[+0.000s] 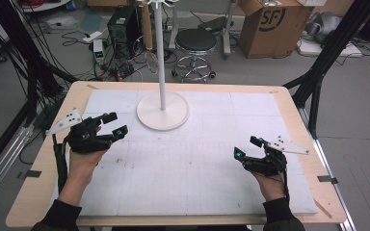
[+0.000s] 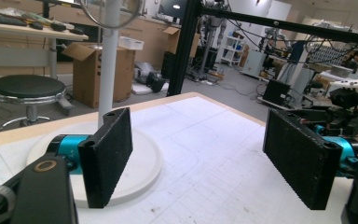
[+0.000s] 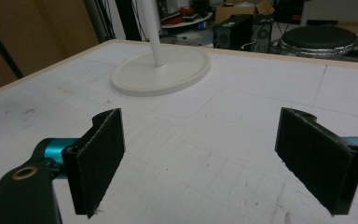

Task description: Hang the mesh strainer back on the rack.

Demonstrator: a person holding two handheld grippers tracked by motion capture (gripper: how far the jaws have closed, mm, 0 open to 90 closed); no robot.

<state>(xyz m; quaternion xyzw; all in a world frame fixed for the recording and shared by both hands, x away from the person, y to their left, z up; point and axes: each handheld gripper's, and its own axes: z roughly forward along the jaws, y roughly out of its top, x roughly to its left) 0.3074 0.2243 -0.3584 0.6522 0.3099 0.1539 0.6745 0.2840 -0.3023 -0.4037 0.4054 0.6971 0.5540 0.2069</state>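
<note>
The left tongs (image 1: 114,124) hover low over the white mat (image 1: 197,163) near the desk's (image 1: 289,98) left side, jaws spread wide with nothing between them. Just beyond and to the right of them stands the white stand (image 1: 163,111), its round base flat on the mat toward the far edge and its thin pole rising straight up. In the left gripper view the base (image 2: 140,158) lies close behind the left-hand jaw, not touching it, and bare mat runs between the two jaws.

The right tongs (image 1: 245,147) sit near the right side of the mat, also wide open and holding nothing. In the right gripper view the stand's base (image 3: 161,70) is well apart, ahead and to the left, with bare gridded mat between.

The middle of the mat between both tongs is bare. The mat stops short of the wooden rim all round. Behind the far edge are a stool (image 1: 195,43), a cardboard box (image 1: 270,26) and loose cables on the floor; black frame posts (image 1: 325,62) stand at the far corners.
</note>
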